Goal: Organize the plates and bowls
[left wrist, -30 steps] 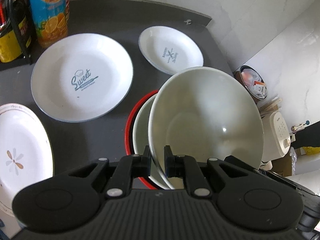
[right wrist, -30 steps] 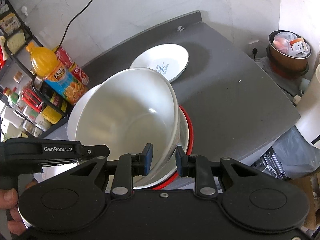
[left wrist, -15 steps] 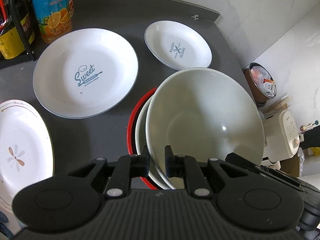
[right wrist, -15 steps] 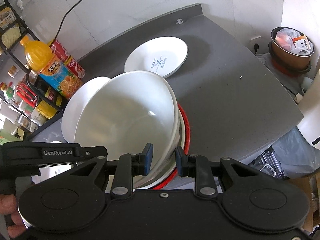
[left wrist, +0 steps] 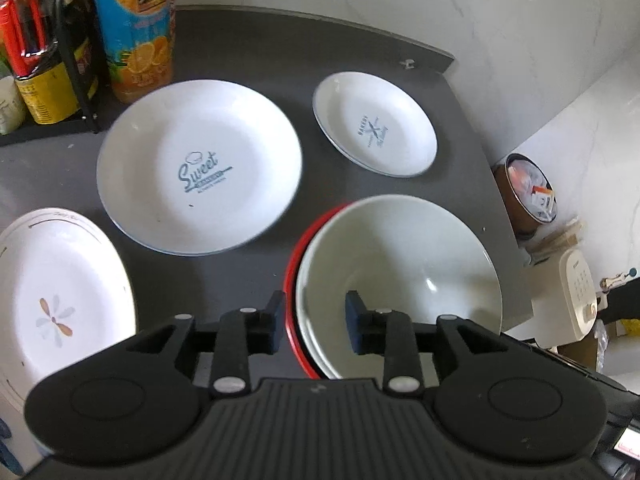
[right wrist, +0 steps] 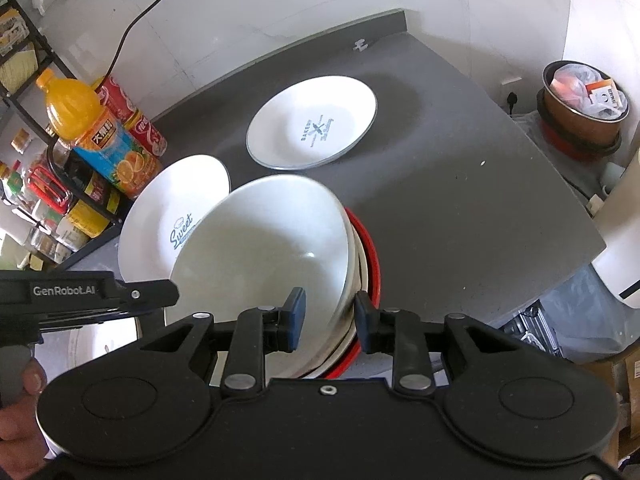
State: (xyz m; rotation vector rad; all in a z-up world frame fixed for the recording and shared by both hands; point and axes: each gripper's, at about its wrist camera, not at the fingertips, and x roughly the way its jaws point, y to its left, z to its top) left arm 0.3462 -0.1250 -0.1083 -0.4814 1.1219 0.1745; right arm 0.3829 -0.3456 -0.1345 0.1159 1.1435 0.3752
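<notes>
Our left gripper (left wrist: 314, 322) and right gripper (right wrist: 329, 322) are both wide apart, each straddling the white bowl's (left wrist: 400, 258) near rim, not touching.

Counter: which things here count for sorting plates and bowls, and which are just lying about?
For the job:
- stacked bowls
- Sweet plate
- small bakery plate
- flower plate

Lying about:
- juice bottle
- red can
- rack of jars
- bin
- cable
</notes>
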